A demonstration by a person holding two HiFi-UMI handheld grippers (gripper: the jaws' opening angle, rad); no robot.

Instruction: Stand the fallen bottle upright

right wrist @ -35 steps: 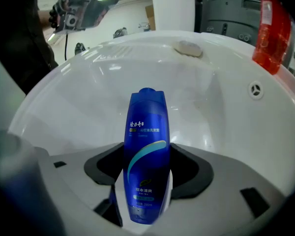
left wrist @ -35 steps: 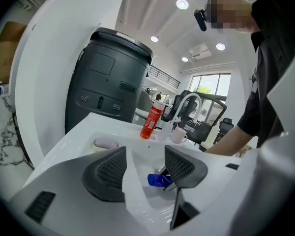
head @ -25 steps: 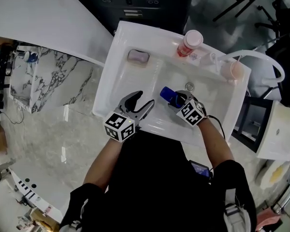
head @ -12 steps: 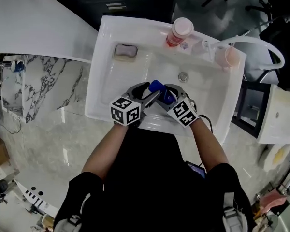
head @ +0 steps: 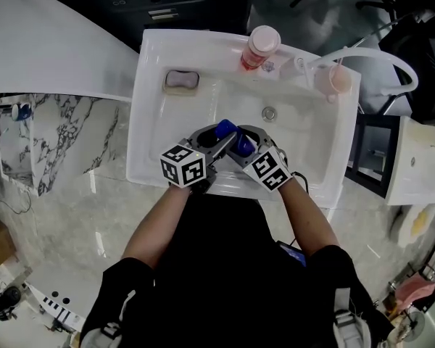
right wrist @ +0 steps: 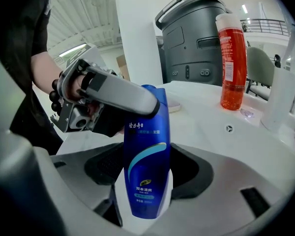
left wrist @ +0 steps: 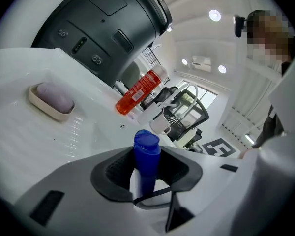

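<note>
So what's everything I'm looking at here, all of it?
Sink: one, white, in marble counter.
Blue bottle: one, over the basin, between both tongs.
Red bottle: one, upright on sink's back rim.
Soap: one, lilac, in dish at back left.
Cup: one, pale, back right rim.
Machine: one, dark grey, behind sink.
Left tongs: one, white, jaws just closing on bottle's cap.
Right tongs: one, white, clamped on bottle's body.
</note>
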